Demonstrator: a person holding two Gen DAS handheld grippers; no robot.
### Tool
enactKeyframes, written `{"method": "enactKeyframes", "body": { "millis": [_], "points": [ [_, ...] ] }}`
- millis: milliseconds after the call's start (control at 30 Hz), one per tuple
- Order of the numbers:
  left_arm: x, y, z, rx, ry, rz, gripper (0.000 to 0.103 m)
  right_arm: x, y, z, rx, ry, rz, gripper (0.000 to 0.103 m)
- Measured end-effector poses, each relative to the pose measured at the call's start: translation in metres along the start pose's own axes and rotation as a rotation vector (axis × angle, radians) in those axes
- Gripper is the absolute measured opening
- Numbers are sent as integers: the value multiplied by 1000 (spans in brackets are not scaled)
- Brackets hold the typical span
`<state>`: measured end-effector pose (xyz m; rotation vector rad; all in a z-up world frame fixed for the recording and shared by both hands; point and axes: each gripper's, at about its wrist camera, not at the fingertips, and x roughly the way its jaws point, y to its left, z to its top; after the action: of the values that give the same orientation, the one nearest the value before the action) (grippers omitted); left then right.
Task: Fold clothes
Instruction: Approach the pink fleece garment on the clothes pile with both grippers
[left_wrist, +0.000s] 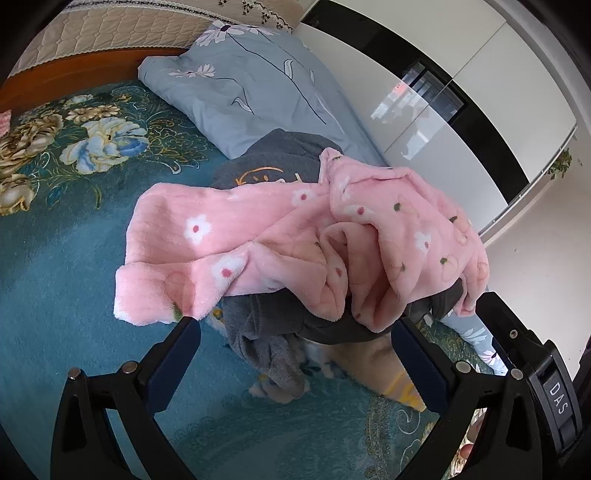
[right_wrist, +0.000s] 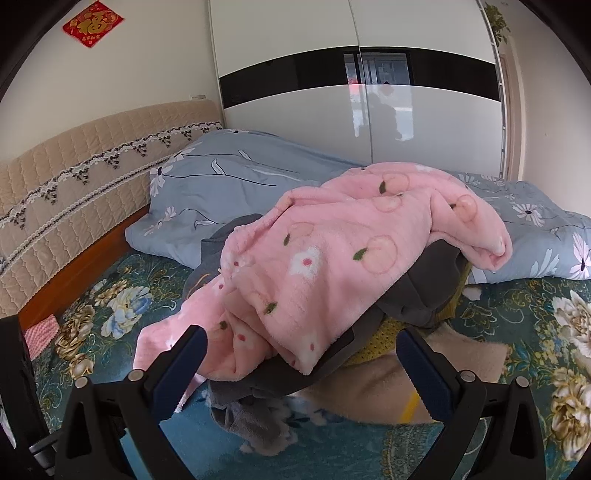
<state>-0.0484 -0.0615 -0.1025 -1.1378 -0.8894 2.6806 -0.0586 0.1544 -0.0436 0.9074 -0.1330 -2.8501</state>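
Both tongs stand wide open and grip nothing: the left gripper (left_wrist: 295, 328) has its left finger (left_wrist: 173, 358) tip just at the lower hem of the pink fleece garment (left_wrist: 295, 236), and the right gripper (right_wrist: 301, 339) frames the same pile from the other side. That pink garment, printed with white flowers and peaches, lies crumpled on top of the heap at the centre of both views, draped over a dark grey garment (left_wrist: 269, 170) whose orange print peeks out at 12 o'clock of the pink in the left wrist view. A yellow knitted piece (right_wrist: 384, 332) and a beige cloth (right_wrist: 373, 391) show under the heap at 5 o'clock in the right wrist view. All rests on a teal floral bedspread (left_wrist: 66, 258). Beyond, at 12 o'clock, lies a folded blue-grey flowered quilt (right_wrist: 229, 184), with the padded beige headboard (right_wrist: 74, 177) at 10 o'clock and a glossy white wardrobe (right_wrist: 369, 122) behind.
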Motion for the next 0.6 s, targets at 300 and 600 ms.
{"method": "enactKeyframes", "body": {
  "millis": [300,600],
  "points": [
    [-5,29,9,-146,-45,25,103,14,-4,17,-2,28,19,103],
    [-5,48,11,-199,-35,102,103,59,28,24,-143,85,22,103]
  ]
}}
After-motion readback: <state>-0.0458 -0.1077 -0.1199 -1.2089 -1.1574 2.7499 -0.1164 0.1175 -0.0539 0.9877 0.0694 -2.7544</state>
